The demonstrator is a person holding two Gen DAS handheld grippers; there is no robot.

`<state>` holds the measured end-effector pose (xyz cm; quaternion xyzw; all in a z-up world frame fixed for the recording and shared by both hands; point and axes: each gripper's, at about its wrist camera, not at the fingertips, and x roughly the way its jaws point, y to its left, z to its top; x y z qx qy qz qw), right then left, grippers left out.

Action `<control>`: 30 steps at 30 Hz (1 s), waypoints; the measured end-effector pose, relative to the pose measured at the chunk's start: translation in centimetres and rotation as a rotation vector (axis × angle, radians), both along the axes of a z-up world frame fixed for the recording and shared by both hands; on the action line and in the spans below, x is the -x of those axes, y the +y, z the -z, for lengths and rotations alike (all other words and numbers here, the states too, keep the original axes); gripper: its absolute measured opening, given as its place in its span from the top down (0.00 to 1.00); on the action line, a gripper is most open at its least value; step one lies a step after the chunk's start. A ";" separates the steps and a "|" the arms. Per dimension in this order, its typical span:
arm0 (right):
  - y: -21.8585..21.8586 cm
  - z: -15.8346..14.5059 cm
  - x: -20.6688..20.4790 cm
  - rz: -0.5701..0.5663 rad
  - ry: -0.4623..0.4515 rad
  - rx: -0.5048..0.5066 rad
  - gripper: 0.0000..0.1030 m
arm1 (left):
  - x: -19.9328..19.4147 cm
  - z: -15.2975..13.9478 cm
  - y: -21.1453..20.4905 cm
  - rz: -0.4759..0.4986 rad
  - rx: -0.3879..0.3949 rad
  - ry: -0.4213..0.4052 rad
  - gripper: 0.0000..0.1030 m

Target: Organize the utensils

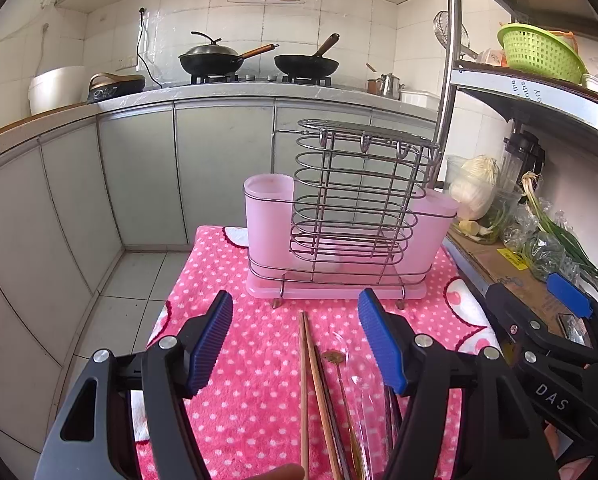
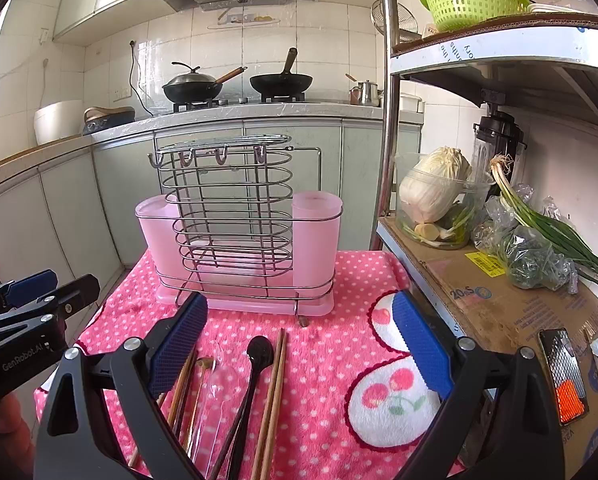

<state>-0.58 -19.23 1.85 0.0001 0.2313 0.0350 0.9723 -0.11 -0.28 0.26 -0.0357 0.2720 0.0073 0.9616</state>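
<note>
Hovering before the rack (image 2: 239, 224), both grippers (image 1: 295, 344) (image 2: 299, 348) stood spread and empty above the chopsticks (image 2: 273, 392) and spoon (image 2: 255, 360).

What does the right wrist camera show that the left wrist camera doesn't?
Only the right wrist view shows the black spoon and the towel's cherry patch. Only the left wrist view shows the floor tiles beside the table. Both share the pink utensil rack, chopsticks, both open tools (left, right) and two woks.
</note>
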 end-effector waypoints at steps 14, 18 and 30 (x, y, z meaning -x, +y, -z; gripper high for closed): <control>0.1 0.0 0.0 0.001 -0.003 0.000 0.09 | 0.1 -0.1 0.0 0.002 0.000 -0.003 0.37; 0.1 0.0 0.0 -0.001 -0.002 0.000 0.09 | 0.1 -0.1 0.1 0.001 0.001 -0.003 0.37; 0.1 -0.2 0.1 -0.001 -0.011 -0.003 0.09 | 0.6 -1.1 -0.6 0.003 0.001 -0.009 0.37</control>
